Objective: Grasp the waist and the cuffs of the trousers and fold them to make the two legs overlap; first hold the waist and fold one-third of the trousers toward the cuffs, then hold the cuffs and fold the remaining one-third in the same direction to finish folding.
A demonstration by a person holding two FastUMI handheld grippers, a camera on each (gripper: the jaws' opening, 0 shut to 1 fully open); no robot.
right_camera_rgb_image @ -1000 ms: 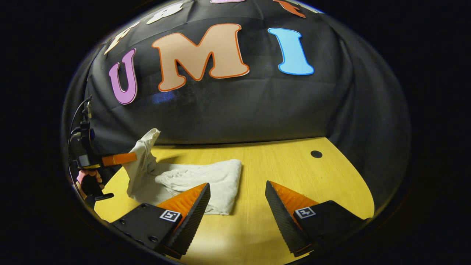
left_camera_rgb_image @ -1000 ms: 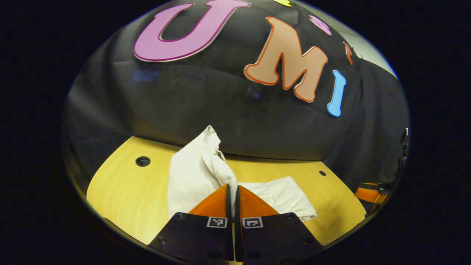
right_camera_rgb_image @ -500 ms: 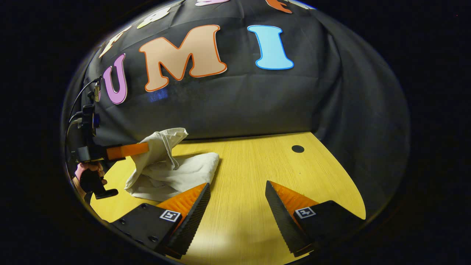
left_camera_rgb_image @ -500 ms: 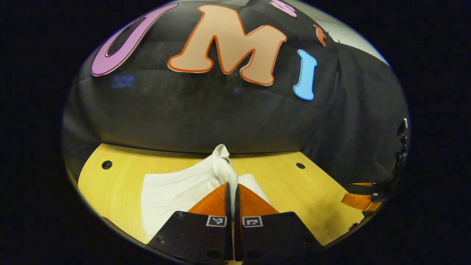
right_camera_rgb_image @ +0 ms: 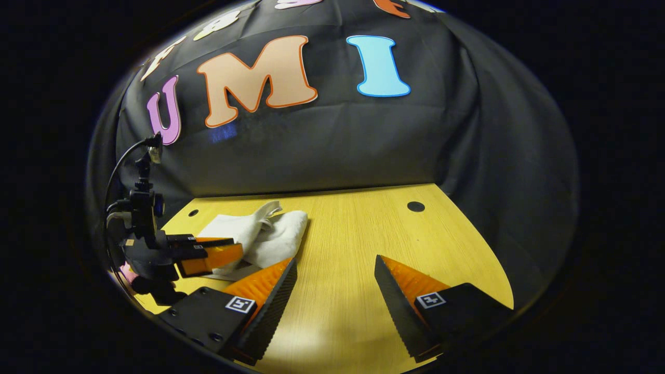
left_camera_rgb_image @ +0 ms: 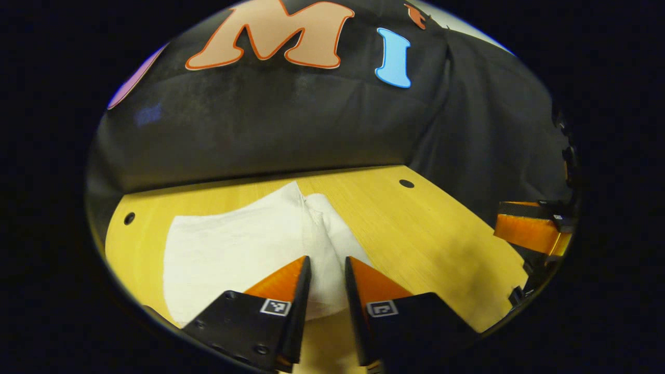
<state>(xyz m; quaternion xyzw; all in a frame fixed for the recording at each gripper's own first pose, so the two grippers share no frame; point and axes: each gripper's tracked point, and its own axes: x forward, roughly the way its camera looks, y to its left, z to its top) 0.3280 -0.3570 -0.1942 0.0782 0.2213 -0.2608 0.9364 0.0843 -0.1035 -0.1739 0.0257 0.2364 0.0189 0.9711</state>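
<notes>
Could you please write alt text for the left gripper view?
The left gripper, fingers slightly apart, hangs over folded white trousers lying on a yellow table. The right gripper shows at the right edge.

Left gripper (left_camera_rgb_image: 328, 262): fingers parted by a narrow gap, nothing pressed between them; seen from the right gripper view it sits low, pointing sideways. Right gripper (right_camera_rgb_image: 335, 265): jaws spread wide, holding nothing, set well apart from the left one.
</notes>
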